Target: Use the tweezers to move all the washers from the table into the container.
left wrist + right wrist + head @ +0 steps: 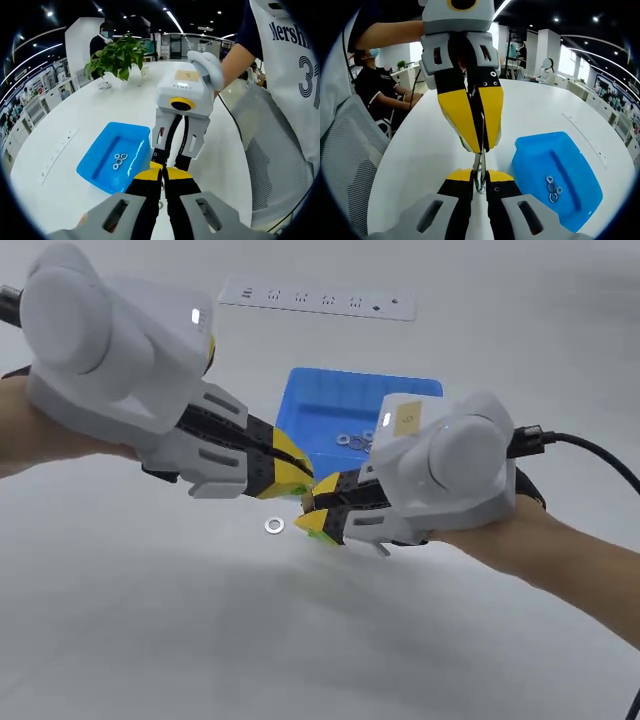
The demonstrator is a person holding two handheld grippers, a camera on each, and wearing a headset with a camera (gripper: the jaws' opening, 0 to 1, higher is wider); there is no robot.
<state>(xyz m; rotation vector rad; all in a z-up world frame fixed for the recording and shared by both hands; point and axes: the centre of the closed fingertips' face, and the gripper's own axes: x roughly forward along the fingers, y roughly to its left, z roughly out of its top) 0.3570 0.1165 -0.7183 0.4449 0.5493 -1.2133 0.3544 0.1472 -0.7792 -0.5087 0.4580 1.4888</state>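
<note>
White table (150, 620), open around washer (274, 526), near edge of blue container (320, 400)

Two grippers (290, 476) (318, 512), one tweezers (479, 173), one blue container (330, 400), four washers (552, 188) inside, one washer (274, 526) outside.

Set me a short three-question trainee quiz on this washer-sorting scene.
1. True or false: the blue plastic container already holds several small metal washers.
2. Where does the single loose silver washer lie? A) inside the container. B) on the white table, close to the gripper tips. C) on a chair seat.
3. Fill in: the left gripper and right gripper meet tip to tip, both shut on the thin metal ____.
Key: 1 true; 2 B; 3 tweezers.
</note>
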